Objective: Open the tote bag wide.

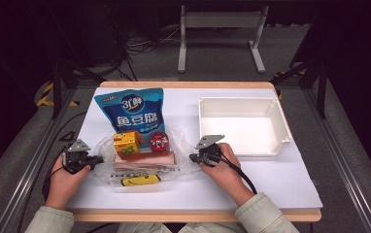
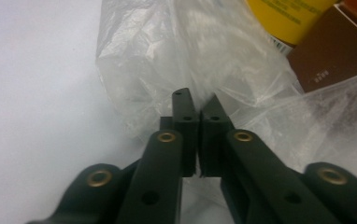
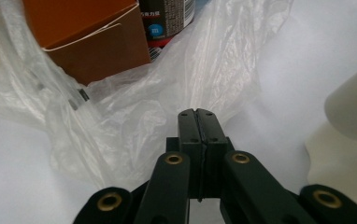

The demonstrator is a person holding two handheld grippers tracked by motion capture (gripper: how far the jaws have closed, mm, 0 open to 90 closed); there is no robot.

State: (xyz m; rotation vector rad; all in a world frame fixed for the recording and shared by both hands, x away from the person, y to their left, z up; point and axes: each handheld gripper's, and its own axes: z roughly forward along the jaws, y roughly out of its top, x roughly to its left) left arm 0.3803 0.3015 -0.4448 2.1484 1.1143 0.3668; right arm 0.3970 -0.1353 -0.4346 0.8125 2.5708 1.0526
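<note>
The clear plastic bag (image 1: pixel 142 167) lay left of the white bin (image 1: pixel 242 124); our left gripper (image 2: pixel 199 105), barely parted, and right gripper (image 3: pixel 196 114), closed, met its edges, groceries crowding within.

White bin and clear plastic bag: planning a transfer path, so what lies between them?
In the high view, the right tongs and hand sit between the clear plastic bag and white bin.

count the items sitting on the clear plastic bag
5: blue pouch at the back, yellow carton and red can mid, brown box in front, yellow packet nearest. More may hide underneath.
</note>
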